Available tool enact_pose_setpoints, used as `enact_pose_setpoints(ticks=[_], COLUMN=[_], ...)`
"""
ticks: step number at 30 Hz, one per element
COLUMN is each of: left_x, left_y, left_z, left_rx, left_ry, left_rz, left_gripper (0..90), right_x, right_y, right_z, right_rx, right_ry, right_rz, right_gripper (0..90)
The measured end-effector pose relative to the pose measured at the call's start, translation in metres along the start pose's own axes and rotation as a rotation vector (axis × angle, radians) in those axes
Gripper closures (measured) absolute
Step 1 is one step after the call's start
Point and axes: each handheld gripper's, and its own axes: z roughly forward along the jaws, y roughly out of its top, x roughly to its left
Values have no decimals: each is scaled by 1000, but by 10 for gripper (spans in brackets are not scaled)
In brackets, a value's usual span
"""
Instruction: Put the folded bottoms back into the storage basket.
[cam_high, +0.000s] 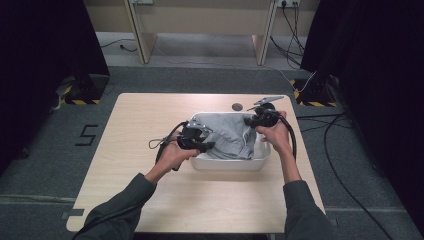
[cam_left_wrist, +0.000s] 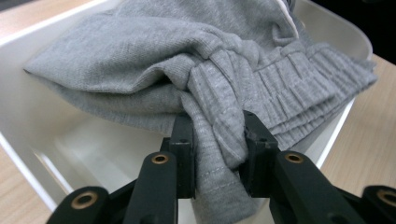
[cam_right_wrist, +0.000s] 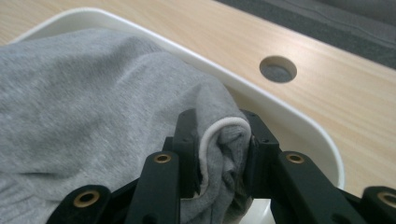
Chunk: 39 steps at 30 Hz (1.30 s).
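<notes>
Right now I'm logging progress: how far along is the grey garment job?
Done: both grips are set. The left gripper clamps the grey garment at its elastic band, the right gripper a white-edged fold. In hand: garment bunched over the white tub. Left: settling or lifting it, unclear.

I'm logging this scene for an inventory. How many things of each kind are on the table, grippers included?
Grey garment: 1
White tub: 1
Grippers, left gripper and right gripper, both clamped on the garment: 2
Total: 4
</notes>
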Motion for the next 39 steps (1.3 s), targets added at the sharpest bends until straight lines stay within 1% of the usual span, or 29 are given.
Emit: enact_pose_setpoints(ticks=[3, 4, 7, 8, 10, 12, 13, 14, 15, 17, 18, 19, 20, 21, 23, 25, 26, 27, 29, 30, 32, 33, 36, 39], left_x=[2, 3, 4, 5, 6, 7, 8, 10, 11, 13, 14, 15, 15, 15, 14, 13, 12, 11, 9, 8, 5, 4, -2, -7], left_y=[-2, -3, -6, -7, -9, -10, -9, -8, -7, -3, -2, -1, -1, -1, -2, -3, -4, -4, -5, -6, -7, -8, -13, -19], left_z=[5, 6, 8, 8, 8, 7, 4, 0, -4, -14, -19, -22, -24, -26, -29, -31, -33, -34, -37, -38, -41, -43, -53, -65], left_rx=[23, 29, 70, 74, 90, 110, 102, 86, 68, 20, -3, -9, -19, -24, -24, -23, -27, -27, -30, -29, -28, -31, -38, -51], left_ry=[-7, -7, -8, -6, -3, -8, -5, -7, -7, 6, 5, 7, 12, 13, 7, 4, 2, 1, -3, -4, -9, -12, -25, -38], left_rz=[-12, -9, -5, -2, 4, -1, -10, -18, -24, -27, -32, -36, -38, -39, -40, -36, -36, -33, -25, -20, -11, -5, 8, 25], left_gripper=[689, 685, 655, 644, 628, 574, 538, 528, 512, 483, 476, 472, 464, 457, 442, 427, 418, 410, 400, 393, 382, 380, 365, 354], right_x=[-2, -2, -1, 0, 1, 1, 0, 0, 0, 0, 0, 0, 1, 2, 6, 11, 14, 18, 24, 27, 34, 37, 45, 46], right_y=[-5, -6, -10, -11, -14, -16, -17, -18, -18, -18, -18, -17, -16, -15, -12, -11, -10, -9, -10, -11, -14, -16, -23, -28], right_z=[5, 7, 12, 14, 19, 22, 24, 24, 23, 19, 17, 15, 13, 10, 7, 5, 5, 6, 8, 9, 11, 11, 13, 13], right_rx=[22, 34, 57, 65, 83, 106, 120, 136, 134, 128, 129, 119, 114, 109, 99, 86, 90, 96, 112, 118, 135, 146, 199, 242], right_ry=[-4, -4, -9, -12, -9, -30, -41, -53, -58, -67, -73, -98, -109, -124, -134, -117, -106, -94, -80, -64, -6, 2, 1, -14], right_rz=[4, 9, -1, -3, 3, -3, -24, -27, -35, -27, -22, -20, -20, -37, -39, -44, -48, -68, -82, -92, -94, -108, -147, -143], right_gripper=[710, 709, 703, 696, 667, 618, 605, 605, 578, 557, 530, 510, 508, 492, 451, 429, 419, 415, 417, 431, 449, 458, 467, 469])
